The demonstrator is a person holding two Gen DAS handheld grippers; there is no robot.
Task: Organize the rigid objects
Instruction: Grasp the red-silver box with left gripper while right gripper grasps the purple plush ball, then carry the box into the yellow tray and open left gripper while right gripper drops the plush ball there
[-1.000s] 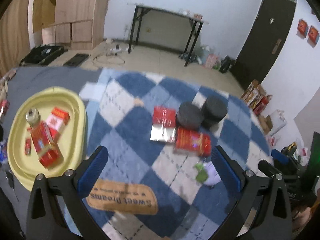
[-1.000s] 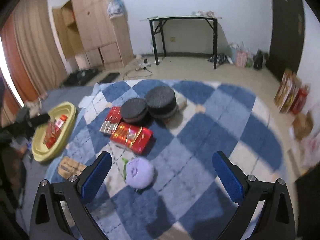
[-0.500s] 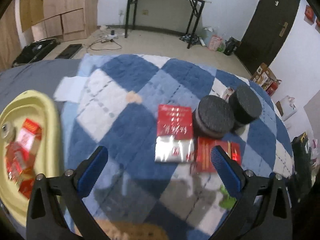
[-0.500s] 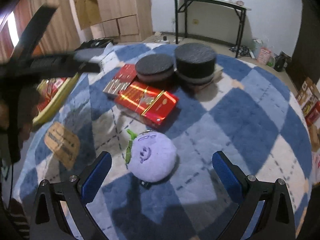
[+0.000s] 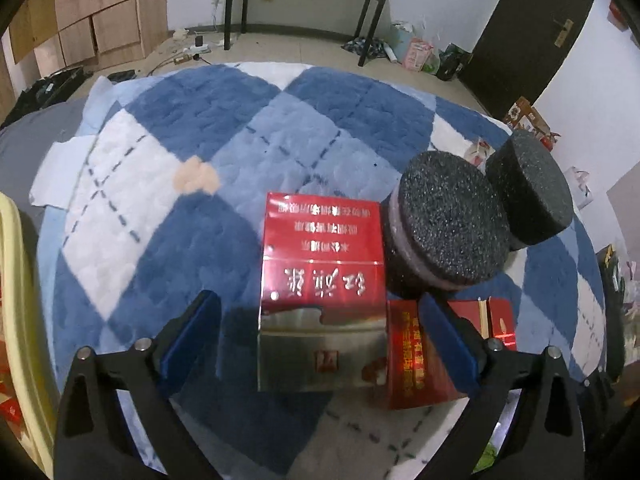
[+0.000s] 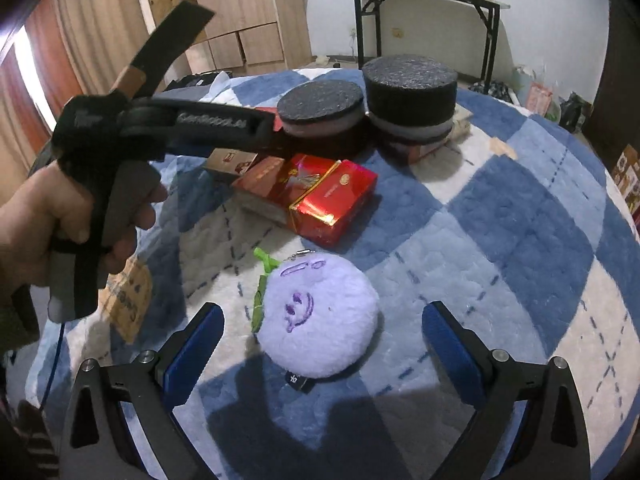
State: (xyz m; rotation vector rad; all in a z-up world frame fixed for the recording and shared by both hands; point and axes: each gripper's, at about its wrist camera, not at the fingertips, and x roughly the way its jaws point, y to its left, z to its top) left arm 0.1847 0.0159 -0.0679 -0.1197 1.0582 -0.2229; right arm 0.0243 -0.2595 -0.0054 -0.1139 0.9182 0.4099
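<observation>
Starting in the left wrist view, we are holding the left gripper (image 5: 318, 334) spread wide, its blue fingers (image 5: 192, 332) sitting low in the frame on either side of a red and silver box (image 5: 322, 296). The box is lying flat on the blue and white checked blanket (image 5: 224, 136), right in the centre of the frame, and neither finger is touching it. Just right of it a second red box (image 5: 496, 320) is showing behind the right finger. Above that, two round black foam pads are sitting side by side: the nearer pad (image 5: 450, 226) is pressing against the red and silver box's right edge, and the farther pad (image 5: 530, 188) is leaning at the right of the frame. A yellow tray (image 5: 20, 280) is peeking in along the left edge.

Over in the right wrist view, we are hanging the right gripper (image 6: 320, 350) open wide and empty, its fingers flanking a round purple plush toy (image 6: 320, 316) low in the centre. Beyond the toy, the shiny red box (image 6: 320, 196) is lying mid-frame, and the two foam pads (image 6: 324, 108) and (image 6: 412, 88) are standing at upper centre. The person's left hand (image 6: 52, 216) is gripping the other tool's handle at the left edge, its black arm reaching across toward the boxes. A tan label (image 6: 128, 300) is lying on the blanket at lower left.
</observation>
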